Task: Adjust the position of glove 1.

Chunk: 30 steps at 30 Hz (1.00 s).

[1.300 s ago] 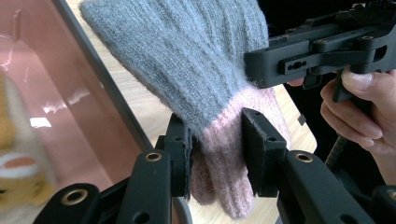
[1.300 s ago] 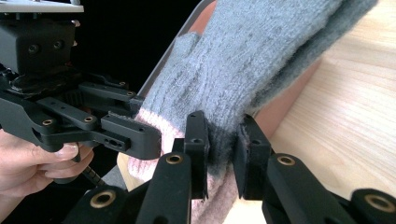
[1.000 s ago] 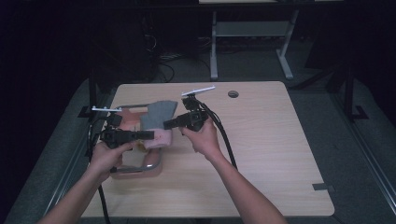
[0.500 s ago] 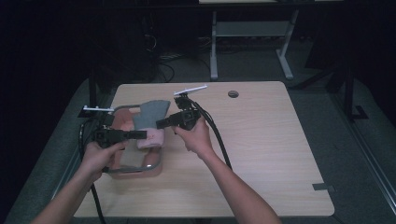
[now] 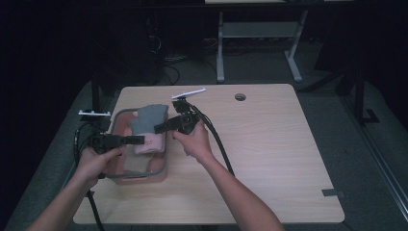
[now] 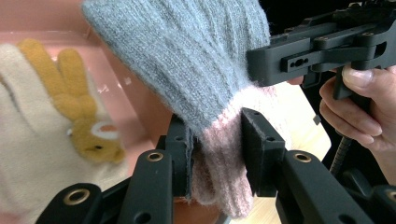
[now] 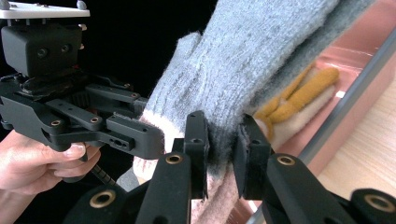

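A grey knitted glove [image 5: 150, 117] with a pink cuff [image 5: 149, 143] hangs over a pink basket [image 5: 161, 166] at the table's left. My left gripper [image 5: 139, 140] is shut on the cuff from the left; its pads [image 6: 183, 154] squeeze the pink knit where the grey begins. From the right, my right gripper [image 5: 158, 128] is shut on the same glove [image 7: 252, 60], pinching the grey knit just above the cuff. In the left gripper view the glove [image 6: 187, 56] rises between the jaws, and the right gripper's body [image 6: 322, 51] is close behind it.
Inside the basket lies a cream glove with a yellow rabbit [image 6: 70, 102] on it, also seen under the held glove [image 7: 299, 100]. The basket's grey rim [image 7: 355, 98] runs beside the wooden tabletop [image 5: 269, 144]. A round hole [image 5: 240, 96] sits near the table's far edge.
Both hands have shifted left together with the glove held between them, so it now hangs more fully over the basket. Neither grip has changed.
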{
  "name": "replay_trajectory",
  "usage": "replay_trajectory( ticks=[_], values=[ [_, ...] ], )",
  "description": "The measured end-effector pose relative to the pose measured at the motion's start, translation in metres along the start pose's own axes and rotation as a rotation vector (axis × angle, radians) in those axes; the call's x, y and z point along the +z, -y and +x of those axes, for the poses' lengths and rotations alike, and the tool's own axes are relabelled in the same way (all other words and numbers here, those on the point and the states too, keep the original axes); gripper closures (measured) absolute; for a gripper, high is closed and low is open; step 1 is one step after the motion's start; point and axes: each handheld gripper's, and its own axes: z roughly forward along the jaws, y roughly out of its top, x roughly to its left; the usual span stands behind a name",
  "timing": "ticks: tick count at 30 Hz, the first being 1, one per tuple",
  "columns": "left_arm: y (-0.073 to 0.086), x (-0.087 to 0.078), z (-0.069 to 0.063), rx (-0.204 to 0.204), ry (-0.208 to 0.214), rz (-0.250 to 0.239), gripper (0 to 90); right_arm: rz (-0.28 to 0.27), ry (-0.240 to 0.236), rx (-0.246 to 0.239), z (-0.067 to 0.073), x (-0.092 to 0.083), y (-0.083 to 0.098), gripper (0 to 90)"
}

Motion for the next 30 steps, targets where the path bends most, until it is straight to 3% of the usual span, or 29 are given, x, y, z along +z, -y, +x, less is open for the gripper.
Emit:
replay_trajectory(
  ticks=[15,30],
  values=[
    [0.003,-0.013,0.013,-0.013,-0.028,0.002,66.1,0.02,-0.012,-0.009,0.006,0.02,-0.006,76.7],
    [0.008,-0.017,0.026,-0.023,-0.066,0.017,66.3,0.037,-0.031,-0.003,0.002,0.04,-0.007,76.6]
  ],
)
